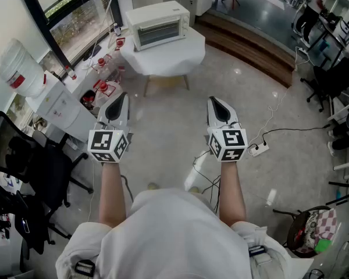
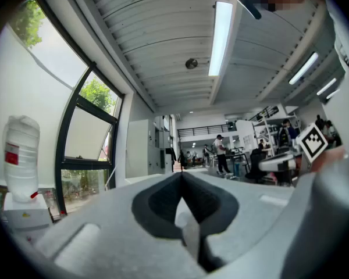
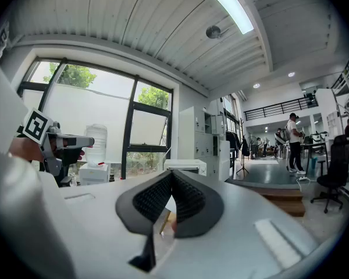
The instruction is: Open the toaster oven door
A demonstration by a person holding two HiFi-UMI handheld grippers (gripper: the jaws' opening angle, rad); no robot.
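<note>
The white toaster oven point(image 1: 160, 23) stands with its glass door closed on a small white-covered table point(image 1: 177, 56), far ahead of me across the floor. Both grippers are held out in front of my body, well short of it. My left gripper point(image 1: 122, 99) is shut with nothing between its jaws, and so is my right gripper point(image 1: 216, 102). In the right gripper view the toaster oven point(image 3: 185, 166) shows small just above the closed jaws of the right gripper point(image 3: 172, 174). In the left gripper view the left gripper point(image 2: 182, 174) points into the room and the oven is hidden.
A water dispenser point(image 1: 59, 103) with a large bottle point(image 1: 16, 67) stands at the left wall, with red-capped bottles point(image 1: 104, 89) on the floor beside it. A black office chair point(image 1: 32, 167) is at my left. A power strip with cables point(image 1: 259, 149) lies at the right. A wooden step point(image 1: 250, 45) runs behind the table.
</note>
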